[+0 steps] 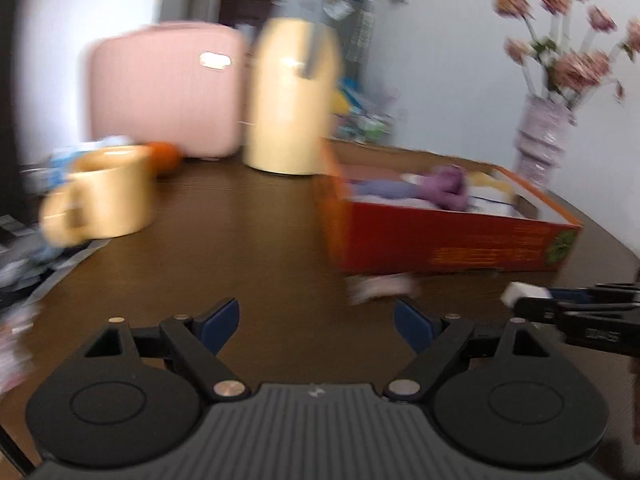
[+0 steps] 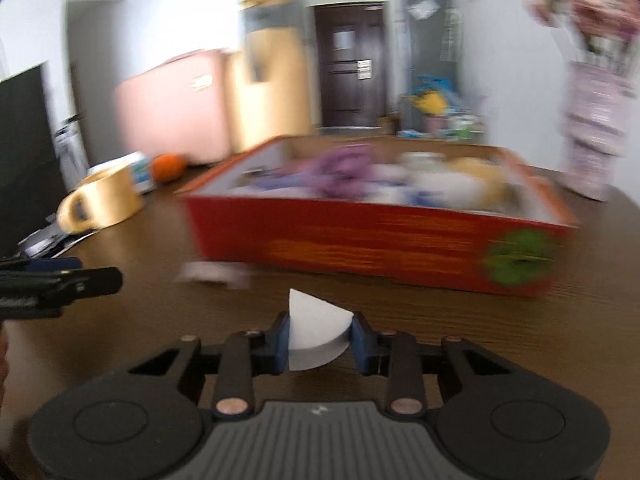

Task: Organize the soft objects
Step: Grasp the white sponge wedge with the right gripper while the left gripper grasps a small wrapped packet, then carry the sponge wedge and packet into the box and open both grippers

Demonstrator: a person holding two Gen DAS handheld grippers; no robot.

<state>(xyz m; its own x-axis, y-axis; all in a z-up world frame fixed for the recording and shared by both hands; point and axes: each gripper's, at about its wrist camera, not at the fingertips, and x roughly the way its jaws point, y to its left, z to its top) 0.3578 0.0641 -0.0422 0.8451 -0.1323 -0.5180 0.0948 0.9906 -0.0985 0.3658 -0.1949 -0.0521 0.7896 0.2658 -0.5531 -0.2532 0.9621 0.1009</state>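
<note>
white foam wedge (image 2: pixel 316 330) clamped in right tool (image 2: pixel 320 340), clear only there | left tool (image 1: pixel 316 326) spread, empty

Dark brown wood-grain bench (image 2: pixel 400 312), slight sheen. Red cardboard box (image 2: pixel 380 248), matt. White foam wedge (image 2: pixel 312 332), smooth, matt.

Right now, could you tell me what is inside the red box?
The red box holds a purple soft toy and pale, blurred soft items. Its near wall hides whatever lies beneath them.
</note>
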